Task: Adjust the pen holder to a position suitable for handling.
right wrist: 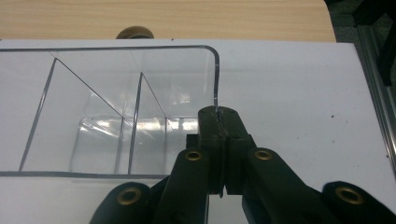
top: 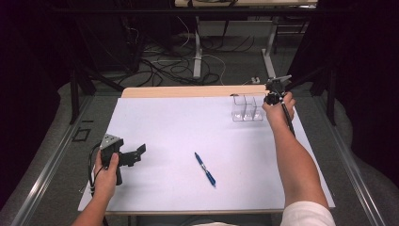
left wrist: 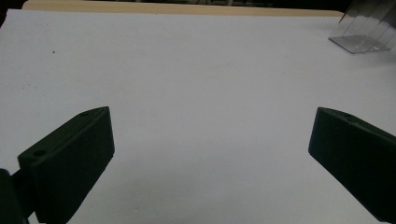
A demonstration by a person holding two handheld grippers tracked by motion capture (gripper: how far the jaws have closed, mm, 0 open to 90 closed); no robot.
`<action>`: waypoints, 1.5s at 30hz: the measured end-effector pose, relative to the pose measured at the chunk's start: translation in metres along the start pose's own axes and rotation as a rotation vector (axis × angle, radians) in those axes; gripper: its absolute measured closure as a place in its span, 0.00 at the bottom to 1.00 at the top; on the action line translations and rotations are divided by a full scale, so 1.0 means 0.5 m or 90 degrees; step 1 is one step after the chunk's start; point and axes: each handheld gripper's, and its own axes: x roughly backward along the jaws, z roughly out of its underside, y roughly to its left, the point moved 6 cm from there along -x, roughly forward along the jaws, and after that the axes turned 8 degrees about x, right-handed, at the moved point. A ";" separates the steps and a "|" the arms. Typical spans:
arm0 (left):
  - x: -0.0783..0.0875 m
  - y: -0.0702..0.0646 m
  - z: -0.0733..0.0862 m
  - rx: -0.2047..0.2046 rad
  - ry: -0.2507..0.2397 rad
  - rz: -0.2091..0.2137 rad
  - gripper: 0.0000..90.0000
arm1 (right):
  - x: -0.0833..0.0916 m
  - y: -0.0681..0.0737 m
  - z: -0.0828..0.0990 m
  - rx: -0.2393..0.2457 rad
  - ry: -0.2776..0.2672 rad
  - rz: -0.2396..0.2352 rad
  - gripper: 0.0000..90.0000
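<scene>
A clear plastic box [top: 244,109] with dividers stands at the far right of the white table [top: 179,122]. In the right gripper view its compartments [right wrist: 116,102] hold nothing, and my right gripper [right wrist: 218,116] is shut on the box's right wall, with the thin clear edge pinched between the jaws. From above, the right gripper [top: 272,98] sits at the box's right side. A blue pen [top: 205,169] lies near the table's middle front. My left gripper [top: 139,153] rests low at the left, open with nothing between its jaws [left wrist: 210,154]. The clear box [left wrist: 362,35] also appears far off to its right.
A wooden strip [top: 188,91] runs along the table's far edge, with a small round brown thing [right wrist: 134,32] on it behind the box. Metal rails [top: 357,183] flank the table. Cables and desk legs [top: 197,56] lie on the floor beyond.
</scene>
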 end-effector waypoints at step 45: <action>-0.003 -0.002 0.003 -0.005 0.009 -0.012 0.00 | 0.103 0.132 0.065 0.056 -0.134 -0.162 0.66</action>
